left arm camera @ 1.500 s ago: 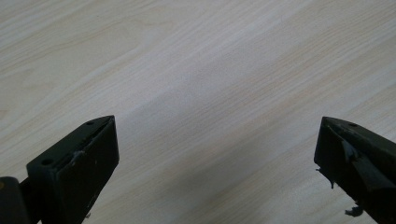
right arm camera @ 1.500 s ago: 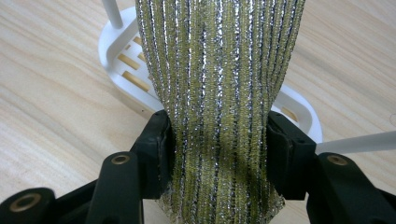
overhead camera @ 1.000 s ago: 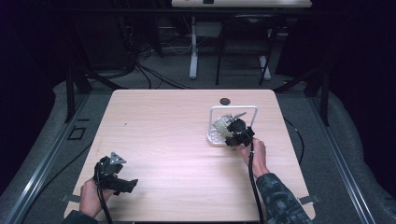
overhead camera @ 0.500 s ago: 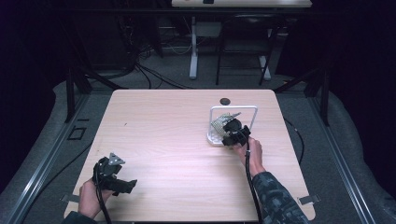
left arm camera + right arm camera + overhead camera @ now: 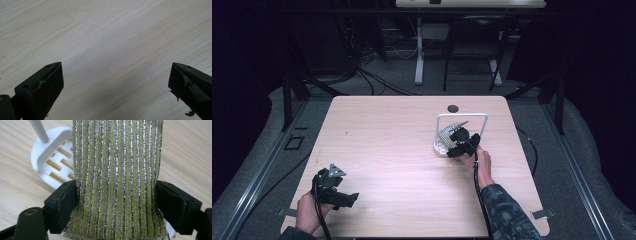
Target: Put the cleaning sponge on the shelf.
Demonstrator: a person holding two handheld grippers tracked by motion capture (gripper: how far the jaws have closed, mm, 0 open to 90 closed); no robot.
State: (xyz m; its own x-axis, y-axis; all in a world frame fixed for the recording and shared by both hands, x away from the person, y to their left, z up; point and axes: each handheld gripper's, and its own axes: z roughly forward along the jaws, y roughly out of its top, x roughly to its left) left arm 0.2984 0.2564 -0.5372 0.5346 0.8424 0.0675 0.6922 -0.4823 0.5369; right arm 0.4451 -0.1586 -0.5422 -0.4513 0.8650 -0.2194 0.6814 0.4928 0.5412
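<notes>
**A:** Right gripper (image 5: 460,141) has crept a bit forward onto the white rack (image 5: 462,118) since a second ago; left gripper (image 5: 343,196) hasn't budged.

**B:** Yep, right jaws pinch the sparkly gold-green cloth (image 5: 117,177) over the rack's slotted base. Left jaws wide apart over bare table (image 5: 382,145).

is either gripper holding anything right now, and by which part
The right gripper clamps the glittery green-gold scrubbing cloth across its width at the near end, over the white rack. The left gripper is open, holding nothing.
</notes>
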